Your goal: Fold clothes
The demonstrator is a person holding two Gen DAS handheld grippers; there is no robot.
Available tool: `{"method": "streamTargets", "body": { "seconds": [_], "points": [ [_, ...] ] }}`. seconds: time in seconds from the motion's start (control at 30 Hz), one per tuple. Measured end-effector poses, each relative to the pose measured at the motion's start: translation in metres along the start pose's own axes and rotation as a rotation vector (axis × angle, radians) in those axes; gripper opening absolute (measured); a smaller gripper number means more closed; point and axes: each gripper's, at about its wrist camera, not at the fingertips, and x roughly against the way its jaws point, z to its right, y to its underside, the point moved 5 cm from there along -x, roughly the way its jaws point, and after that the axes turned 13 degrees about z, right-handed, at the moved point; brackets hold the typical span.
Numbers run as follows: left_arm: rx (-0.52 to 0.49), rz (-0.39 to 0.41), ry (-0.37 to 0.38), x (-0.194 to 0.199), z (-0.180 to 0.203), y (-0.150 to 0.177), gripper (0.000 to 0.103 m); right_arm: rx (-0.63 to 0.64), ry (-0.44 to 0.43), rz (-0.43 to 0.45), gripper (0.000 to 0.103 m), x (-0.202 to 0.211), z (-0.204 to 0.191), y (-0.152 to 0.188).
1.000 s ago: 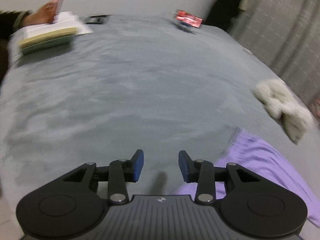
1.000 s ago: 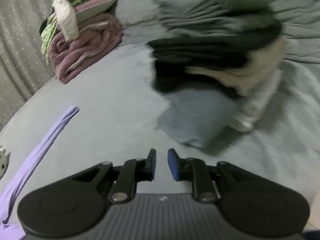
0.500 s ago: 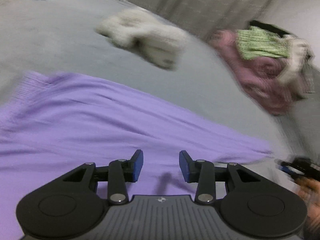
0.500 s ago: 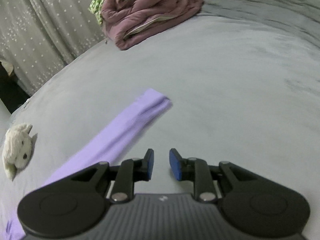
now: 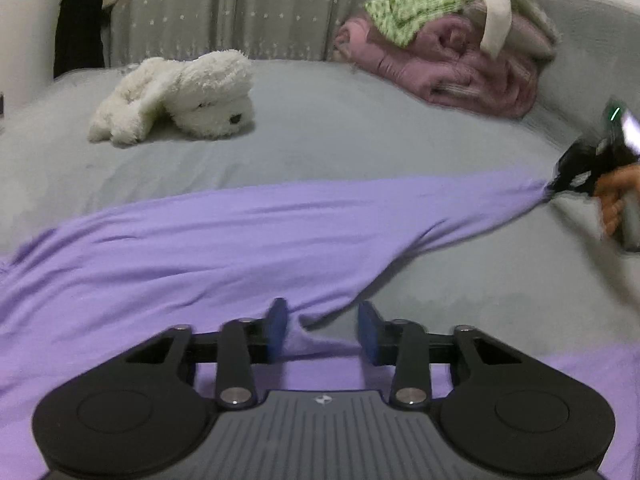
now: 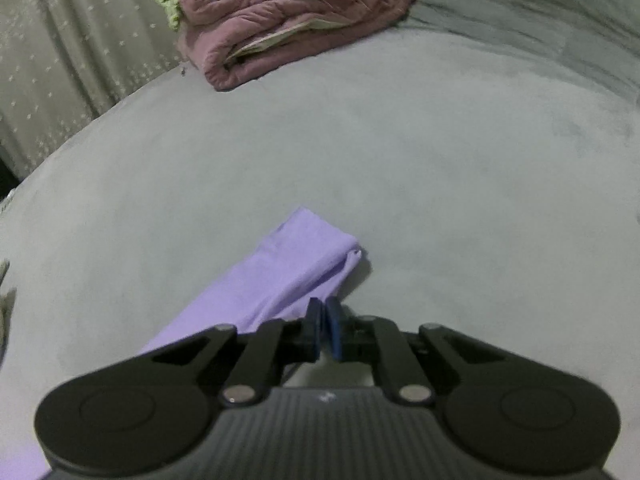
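Left fingers: your left gripper (image 5: 322, 330) has its blue pads spread wide, with a raised fold of the purple garment (image 5: 208, 252) standing between them; the pads do not press on it.

Right fingers: your right gripper (image 6: 323, 330) has its blue pads drawn almost together at the edge of the purple sleeve (image 6: 288, 276). A thin dark gap shows between them, and whether cloth is pinched inside cannot be told from the right wrist view. In the left wrist view the sleeve's far end runs straight up to that gripper (image 5: 580, 168), which hints at a grip (blurred there, so no more than a hint).

Your hand: fingers (image 5: 618, 196) wrap the right gripper's handle at the frame's right edge.

Garment: it lies spread across the grey bed cover (image 5: 320, 140), body under and beside the left gripper, one long sleeve stretched out toward the right gripper, with wrinkles along its length.

Sleeve end: in the right wrist view the cuff lies flat on the cover just ahead of the pads, its corner slightly turned.

Beyond the garment: a white plush toy (image 5: 180, 96) lies on the cover, apart from the cloth.

Far corner: a folded mauve quilt (image 5: 444, 68) with a green patterned cloth (image 5: 416, 12) on top (cream strap over it).

Backdrop: a pale curtain (image 5: 224, 8) with small stars.
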Motion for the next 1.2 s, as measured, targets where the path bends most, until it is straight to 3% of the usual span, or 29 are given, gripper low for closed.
{"method": "streamTargets", "body": {
  "seconds": [0.07,0.4,0.53,0.8,0.87,0.93,1.03,1.1,1.2],
  "points": [
    [-0.013,-0.003,-0.014,0.002,-0.001,0.001,0.0,0.001,-0.01,0.027,0.005,0.006,0.006,-0.002],
    [-0.009,-0.05,0.059,0.018,-0.009,-0.003,0.0,0.03,-0.067,0.032,0.005,0.012,0.022,-0.007],
    [-0.003,-0.082,0.067,0.016,-0.015,0.001,0.0,0.008,-0.021,0.034,0.01,0.01,0.035,-0.01],
    [0.079,-0.098,0.122,0.02,-0.02,-0.005,0.002,-0.01,-0.225,-0.033,0.013,0.046,0.002,0.014],
    [0.138,-0.076,0.148,0.026,-0.029,-0.013,0.004,0.059,-0.282,-0.062,0.015,0.057,-0.026,0.029],
    [0.201,-0.049,0.158,0.034,-0.044,-0.021,0.005,0.164,-0.274,-0.071,0.018,0.06,-0.045,0.045],
    [0.277,-0.021,0.125,0.045,-0.076,-0.029,0.009,0.323,-0.249,-0.08,0.02,0.061,-0.071,0.068],
    [0.324,-0.019,0.038,0.051,-0.107,-0.031,0.011,0.361,-0.197,-0.042,0.019,0.06,-0.07,0.071],
    [0.448,-0.031,-0.11,0.059,-0.161,-0.025,0.012,0.389,-0.026,0.014,0.022,0.072,-0.065,0.069]
  ]
}}
